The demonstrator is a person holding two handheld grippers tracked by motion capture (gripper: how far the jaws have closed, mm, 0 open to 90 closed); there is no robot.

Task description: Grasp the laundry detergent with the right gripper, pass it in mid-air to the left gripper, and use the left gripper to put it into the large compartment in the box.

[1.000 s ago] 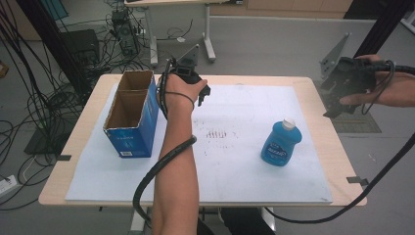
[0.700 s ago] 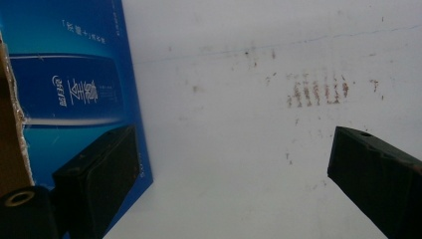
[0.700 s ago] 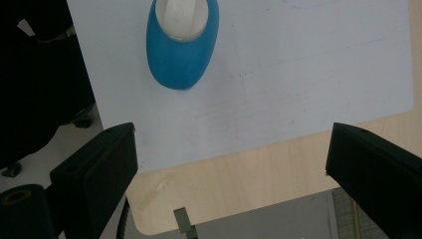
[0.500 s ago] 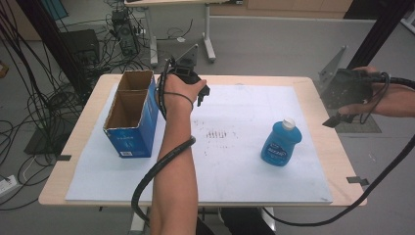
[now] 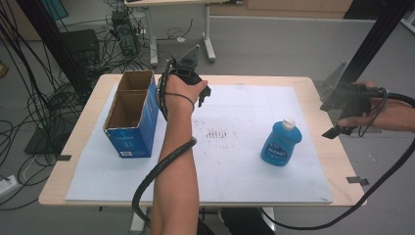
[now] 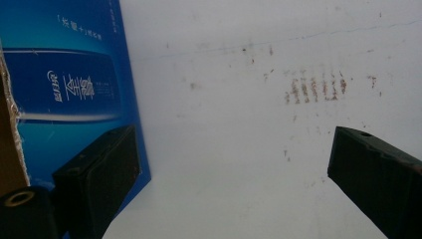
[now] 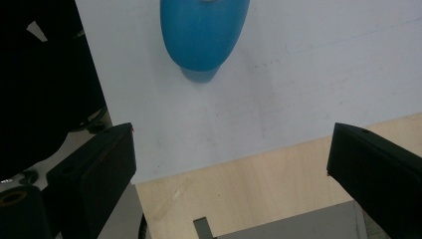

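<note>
Right gripper (image 5: pixel 342 117) hangs off the right edge of the light wooden table (image 5: pixel 313 85), jaws wide apart, nothing between them; its own view looks down past the table edge at the blue plastic bottle with a white cap (image 7: pixel 204 32); in the high view that blue plastic bottle (image 5: pixel 280 142) stands upright on the white paper sheet (image 5: pixel 244 166), right of centre, well apart from both grippers.

Left gripper (image 5: pixel 195 93) hovers at the far side of the sheet, just beside the right wall of the blue open-topped cardboard box (image 5: pixel 131 115); jaws spread, empty; its view shows the box's printed blue side (image 6: pixel 74 84) and brown scuff marks (image 6: pixel 316 87) on the paper.

Likely step: right gripper goes in for the bottle, box as probable destination. To do it well: come in from the right with jaws level; centre the bottle body between them; grip below the shoulder where the body is widest and flattest, not at the cap; close squarely so the smooth plastic doesn't twist or tip; lift straight up before carrying left.

Containers: the box has two compartments split by a cardboard divider, far and near; both look empty as far as the high view shows; bottle capped, contents not visible.
</note>
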